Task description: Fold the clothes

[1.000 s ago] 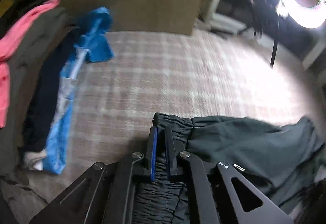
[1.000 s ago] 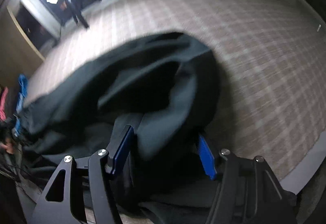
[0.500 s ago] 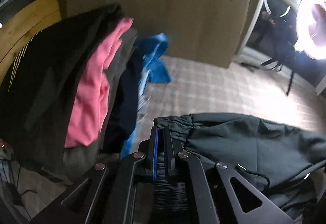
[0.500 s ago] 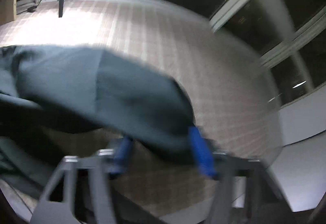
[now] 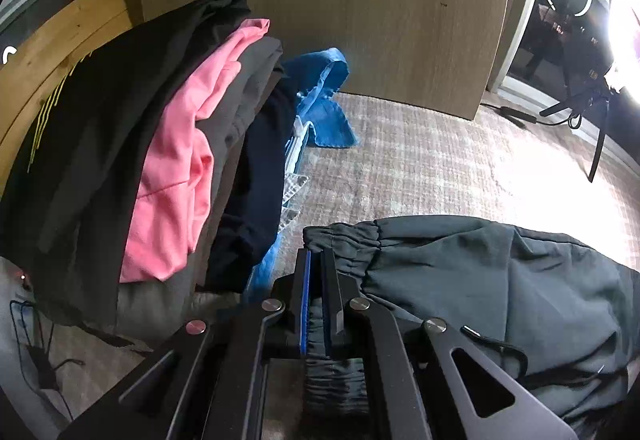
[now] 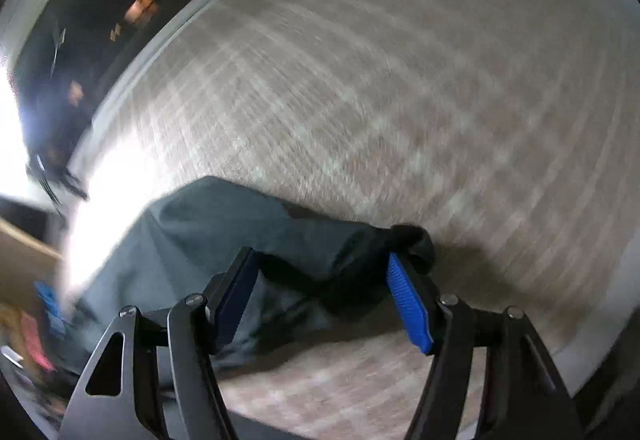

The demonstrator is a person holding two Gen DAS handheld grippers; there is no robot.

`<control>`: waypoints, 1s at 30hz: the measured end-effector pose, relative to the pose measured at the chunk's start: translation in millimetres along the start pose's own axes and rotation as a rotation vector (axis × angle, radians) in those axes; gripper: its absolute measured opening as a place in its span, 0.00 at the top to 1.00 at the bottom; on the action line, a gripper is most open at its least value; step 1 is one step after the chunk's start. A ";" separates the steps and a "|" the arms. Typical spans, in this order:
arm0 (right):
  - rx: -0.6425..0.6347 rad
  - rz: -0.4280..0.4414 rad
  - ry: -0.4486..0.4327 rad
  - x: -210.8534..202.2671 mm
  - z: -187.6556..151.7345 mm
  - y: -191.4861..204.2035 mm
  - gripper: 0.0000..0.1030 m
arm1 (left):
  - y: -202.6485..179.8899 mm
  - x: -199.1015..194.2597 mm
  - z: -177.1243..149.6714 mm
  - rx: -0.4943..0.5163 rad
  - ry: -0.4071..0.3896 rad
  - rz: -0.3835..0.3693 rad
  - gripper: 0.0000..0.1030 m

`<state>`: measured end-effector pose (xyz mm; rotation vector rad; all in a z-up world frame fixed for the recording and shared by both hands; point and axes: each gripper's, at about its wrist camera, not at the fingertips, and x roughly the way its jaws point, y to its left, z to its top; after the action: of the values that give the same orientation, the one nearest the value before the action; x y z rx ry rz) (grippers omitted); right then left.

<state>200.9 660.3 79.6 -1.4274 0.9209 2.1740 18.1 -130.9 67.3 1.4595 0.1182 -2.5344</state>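
Left tongs are clamped on the gathered waistband of the dark grey trousers. The trousers lie on the checked carpet. A clothes pile lies just beside them.

Each camera sits just behind its claw, looking steeply down. Both views share the dark trousers on the checked bedcover.

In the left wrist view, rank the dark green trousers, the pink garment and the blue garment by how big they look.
1. Dark green trousers, though nearest the camera.
2. Pink garment.
3. Blue garment, partly hidden and farther off, so its true size is unsure.
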 end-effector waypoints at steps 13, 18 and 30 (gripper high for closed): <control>0.144 -0.026 0.032 -17.2 17.8 -28.1 0.38 | -7.6 4.2 -7.4 -0.025 0.015 0.004 0.96; 0.039 -0.058 0.072 7.0 19.9 -9.4 0.85 | -14.9 4.2 -7.2 -0.019 0.014 -0.006 0.96; -0.194 0.070 -0.350 -140.7 -7.0 19.1 0.69 | -19.5 -4.8 -9.2 0.012 0.011 -0.004 0.97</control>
<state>251.4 647.2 211.8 -1.0524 0.6567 2.5160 23.8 -109.6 66.1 1.4785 0.1079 -2.5349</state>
